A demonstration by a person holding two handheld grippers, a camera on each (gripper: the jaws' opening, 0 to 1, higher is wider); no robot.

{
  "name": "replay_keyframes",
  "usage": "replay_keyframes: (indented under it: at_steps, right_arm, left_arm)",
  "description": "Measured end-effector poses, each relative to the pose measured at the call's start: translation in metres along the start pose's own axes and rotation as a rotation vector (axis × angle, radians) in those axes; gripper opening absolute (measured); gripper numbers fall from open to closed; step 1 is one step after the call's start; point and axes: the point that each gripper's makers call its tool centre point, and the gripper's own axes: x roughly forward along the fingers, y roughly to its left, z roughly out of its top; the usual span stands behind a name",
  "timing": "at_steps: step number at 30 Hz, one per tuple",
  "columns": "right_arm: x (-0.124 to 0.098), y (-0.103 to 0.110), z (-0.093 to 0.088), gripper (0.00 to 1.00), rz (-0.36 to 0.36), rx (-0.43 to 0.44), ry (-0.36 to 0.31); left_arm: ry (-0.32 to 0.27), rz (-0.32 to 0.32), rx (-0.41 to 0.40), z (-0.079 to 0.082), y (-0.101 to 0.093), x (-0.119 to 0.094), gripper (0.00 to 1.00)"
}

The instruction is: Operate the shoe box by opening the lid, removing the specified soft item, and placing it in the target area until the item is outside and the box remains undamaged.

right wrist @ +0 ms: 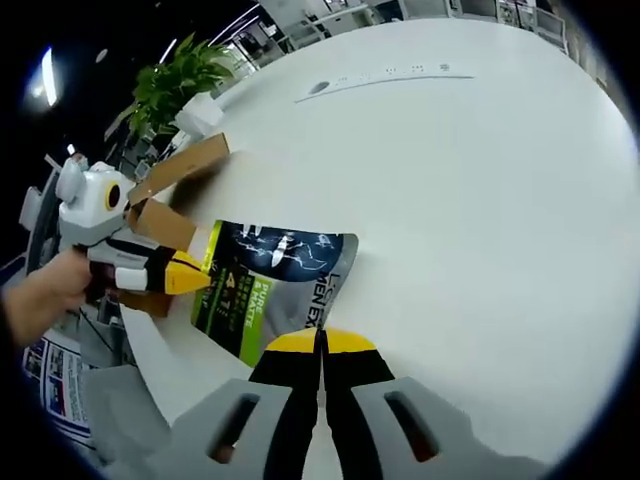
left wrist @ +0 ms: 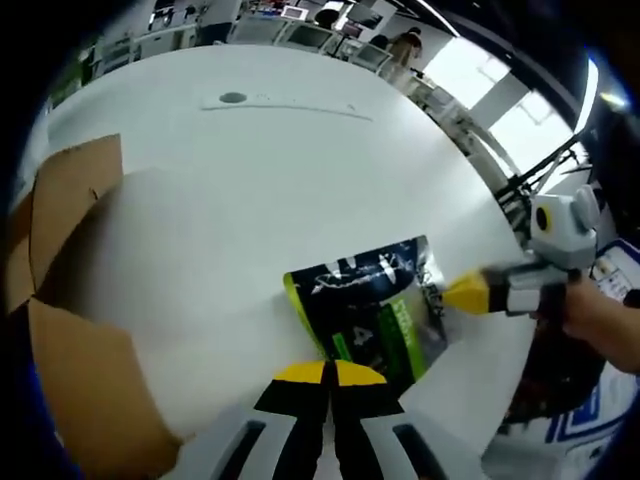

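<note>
White table (left wrist: 300,180), brown cardboard shoe box (left wrist: 70,300) with flaps open at nine o'clock in left gripper view, dark-and-green soft pouch (left wrist: 375,310) flat on table outside box, left gripper (left wrist: 328,374) jaws closed at pouch's edge, right gripper (right wrist: 320,343) jaws closed at pouch's opposite edge.

Left tongs (left wrist: 329,374): jaws pressed together, yellow tips meeting with no gap, black-and-grey body rising from the bottom of the left gripper view. Seen from the right gripper view, they (right wrist: 190,275) come in from the left, yellow tips pointing right, held by a hand (right wrist: 45,292) wrapped around the grip.

Right tongs (right wrist: 320,343): jaws likewise closed tight, yellow tips flush. In the left gripper view they (left wrist: 468,292) enter from the right, tips pointing left, with a hand (left wrist: 600,322) gripping the handle behind them.

The two tips point toward each other from opposite sides.
</note>
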Motion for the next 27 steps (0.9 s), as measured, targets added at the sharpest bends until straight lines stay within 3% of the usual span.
replay_keyframes:
  at_steps: [16,24,27]
  right_arm:
    - [0.004,-0.002,0.0,0.04,0.0,-0.015,-0.01]
    - [-0.003,-0.001,0.003,0.19,-0.006,-0.017,-0.029]
    - [-0.014,0.004,0.004,0.2,0.001,-0.016,-0.041]
  left_arm:
    - [-0.019,0.017,0.011,-0.002,0.002,0.0,0.1]
    - [-0.04,0.012,0.037,0.001,-0.001,-0.004,0.2]
    - [-0.074,-0.003,0.048,0.004,-0.01,-0.016,0.22]
